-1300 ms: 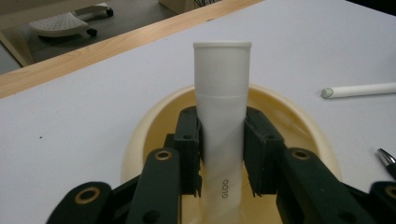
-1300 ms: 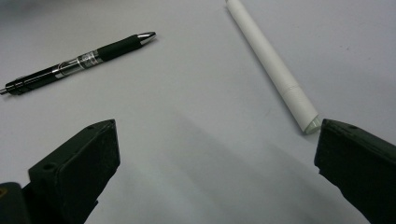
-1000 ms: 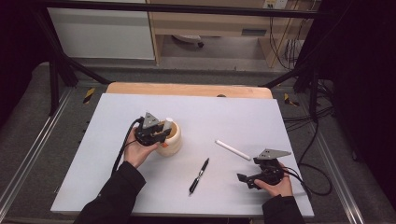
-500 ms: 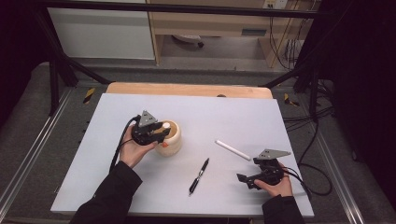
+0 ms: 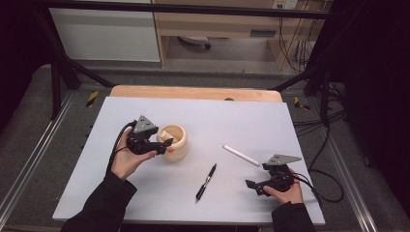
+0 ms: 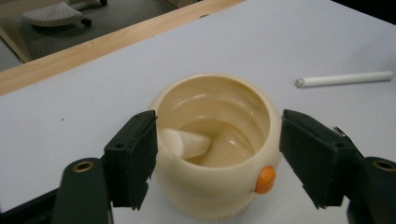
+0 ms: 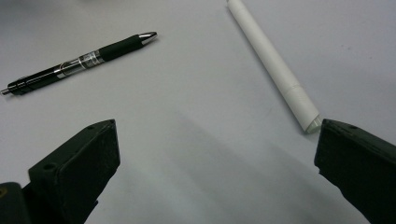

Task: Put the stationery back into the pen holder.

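Left gripper point(image 6: 212, 154) lets go at the round cream pot point(image 6: 215, 144)

Its jaws have just been opening, straddling the glossy pot; a short white stick point(image 6: 184, 141) inside leans toward the near-left jaw.

Cream pot point(image 6: 219, 140), orange dot; white tube point(image 7: 273, 65); black pen point(image 7: 79, 63).

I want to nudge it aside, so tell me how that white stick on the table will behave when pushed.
The white stick looks round and smooth, so it would probably roll if pushed sideways. It lies straight on the flat table, which suggests it is stiff. It seems slim, likely light.
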{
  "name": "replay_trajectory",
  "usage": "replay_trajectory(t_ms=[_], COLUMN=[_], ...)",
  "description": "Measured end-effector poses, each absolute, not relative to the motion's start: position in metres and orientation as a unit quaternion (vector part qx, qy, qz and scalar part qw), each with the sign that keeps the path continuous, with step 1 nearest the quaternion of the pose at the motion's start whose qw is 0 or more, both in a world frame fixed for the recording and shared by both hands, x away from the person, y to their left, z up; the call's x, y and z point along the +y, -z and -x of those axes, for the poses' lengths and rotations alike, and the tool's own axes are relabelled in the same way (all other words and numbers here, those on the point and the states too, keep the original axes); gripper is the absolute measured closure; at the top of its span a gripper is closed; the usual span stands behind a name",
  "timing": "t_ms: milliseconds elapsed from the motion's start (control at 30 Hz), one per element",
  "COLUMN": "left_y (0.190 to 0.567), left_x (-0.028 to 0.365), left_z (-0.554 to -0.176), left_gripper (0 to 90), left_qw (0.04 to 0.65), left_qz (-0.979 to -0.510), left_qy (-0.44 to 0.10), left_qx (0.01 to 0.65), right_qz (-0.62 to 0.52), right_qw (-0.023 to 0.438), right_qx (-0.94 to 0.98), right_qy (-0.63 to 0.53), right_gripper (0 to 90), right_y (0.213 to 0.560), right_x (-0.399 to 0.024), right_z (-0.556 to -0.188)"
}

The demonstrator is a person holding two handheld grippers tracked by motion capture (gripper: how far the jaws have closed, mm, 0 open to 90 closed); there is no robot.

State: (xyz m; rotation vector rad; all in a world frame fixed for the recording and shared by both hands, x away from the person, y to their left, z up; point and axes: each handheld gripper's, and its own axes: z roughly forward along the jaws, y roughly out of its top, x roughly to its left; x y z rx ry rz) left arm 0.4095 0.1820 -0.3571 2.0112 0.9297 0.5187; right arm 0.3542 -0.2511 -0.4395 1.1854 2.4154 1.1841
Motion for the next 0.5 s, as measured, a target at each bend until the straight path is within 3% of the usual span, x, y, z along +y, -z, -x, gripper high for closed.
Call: replay_trajectory(t_ms=[233,500], left_y=[0.361,0.373], left_x=[0.184,0.184], left_z=[-0.395,-0.381], left_gripper=[15.3,13.0], left_qw=[0.408,0.399], left_qz=[-0.808,-0.819], left_qy=[-0.199,-0.183], left_qx=[0.375,0.369], right_qz=[-0.401,-0.403], right_qw=[0.103,0.1], right_qx=[0.817,0.816], right_qy=[-0.402,-0.403], right_gripper=[0.8,0.8], right_y=[0.439,0.439], right_x=[-0.251,-0.251], right_z=[-0.354,-0.354])
